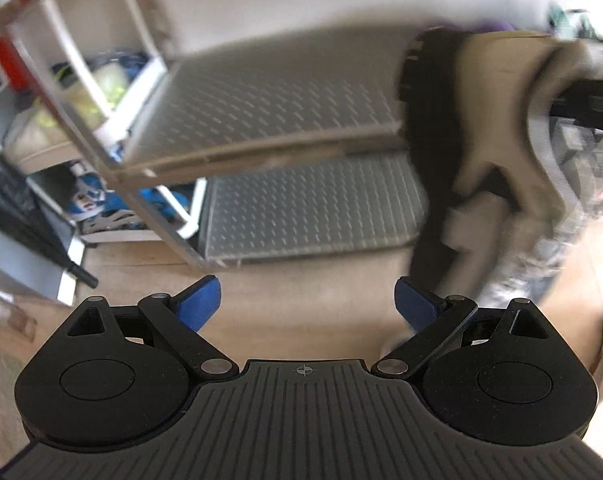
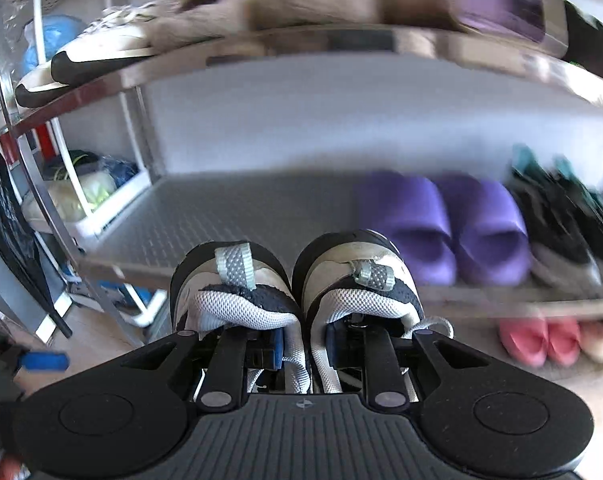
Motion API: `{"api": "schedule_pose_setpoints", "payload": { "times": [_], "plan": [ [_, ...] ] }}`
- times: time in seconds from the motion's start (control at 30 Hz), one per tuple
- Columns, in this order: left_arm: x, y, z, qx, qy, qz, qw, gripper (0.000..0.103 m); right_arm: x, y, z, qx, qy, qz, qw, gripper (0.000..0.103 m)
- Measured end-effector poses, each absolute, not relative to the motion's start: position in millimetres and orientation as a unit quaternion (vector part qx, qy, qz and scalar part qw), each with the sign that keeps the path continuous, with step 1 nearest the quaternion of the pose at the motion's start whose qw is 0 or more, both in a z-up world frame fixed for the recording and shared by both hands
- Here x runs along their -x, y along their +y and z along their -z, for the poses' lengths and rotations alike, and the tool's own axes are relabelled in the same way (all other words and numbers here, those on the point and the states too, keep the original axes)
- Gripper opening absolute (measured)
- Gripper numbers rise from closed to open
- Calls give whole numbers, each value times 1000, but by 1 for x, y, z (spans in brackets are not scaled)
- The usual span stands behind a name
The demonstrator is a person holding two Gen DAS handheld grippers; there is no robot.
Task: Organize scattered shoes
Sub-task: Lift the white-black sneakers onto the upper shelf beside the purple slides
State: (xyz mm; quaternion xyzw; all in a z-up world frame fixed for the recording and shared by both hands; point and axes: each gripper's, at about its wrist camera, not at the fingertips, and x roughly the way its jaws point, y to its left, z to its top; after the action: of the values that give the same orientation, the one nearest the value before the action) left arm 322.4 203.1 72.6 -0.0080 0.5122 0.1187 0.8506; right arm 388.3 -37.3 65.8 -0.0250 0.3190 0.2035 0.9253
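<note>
My right gripper (image 2: 301, 344) is shut on a pair of white and black mesh sneakers (image 2: 237, 284), one finger inside each shoe, pinching the inner walls together. Their heels with grey loops face me. The pair hangs at the front edge of the middle shelf (image 2: 221, 216) of a metal rack, left of purple slippers (image 2: 441, 224). In the left wrist view the held sneakers (image 1: 481, 120) appear blurred at the right. My left gripper (image 1: 307, 304) is open and holds nothing, low over the wooden floor in front of the rack's perforated shelves (image 1: 269, 96).
Black and teal sneakers (image 2: 557, 220) stand right of the purple slippers. Pink slippers (image 2: 533, 340) sit on the lowest level. The upper shelf carries white and black sneakers (image 2: 93, 52) and fluffy tan slippers (image 2: 281, 0). A white rack with bags (image 2: 85, 192) stands at the left.
</note>
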Motion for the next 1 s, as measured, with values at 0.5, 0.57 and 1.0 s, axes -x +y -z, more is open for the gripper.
{"api": "schedule_pose_setpoints", "payload": {
  "times": [0.5,0.57,1.0],
  "plan": [
    [-344,232,-85,62,506,-144,848,97,-507,17,-44,4,257,-161,953,79],
    [-342,223,-86,58,504,-139,850,97,-490,4,-56,11,239,-182,954,83],
    [-331,200,-83,58,509,-148,846,97,-404,-81,-51,-29,319,-211,923,91]
  ]
}}
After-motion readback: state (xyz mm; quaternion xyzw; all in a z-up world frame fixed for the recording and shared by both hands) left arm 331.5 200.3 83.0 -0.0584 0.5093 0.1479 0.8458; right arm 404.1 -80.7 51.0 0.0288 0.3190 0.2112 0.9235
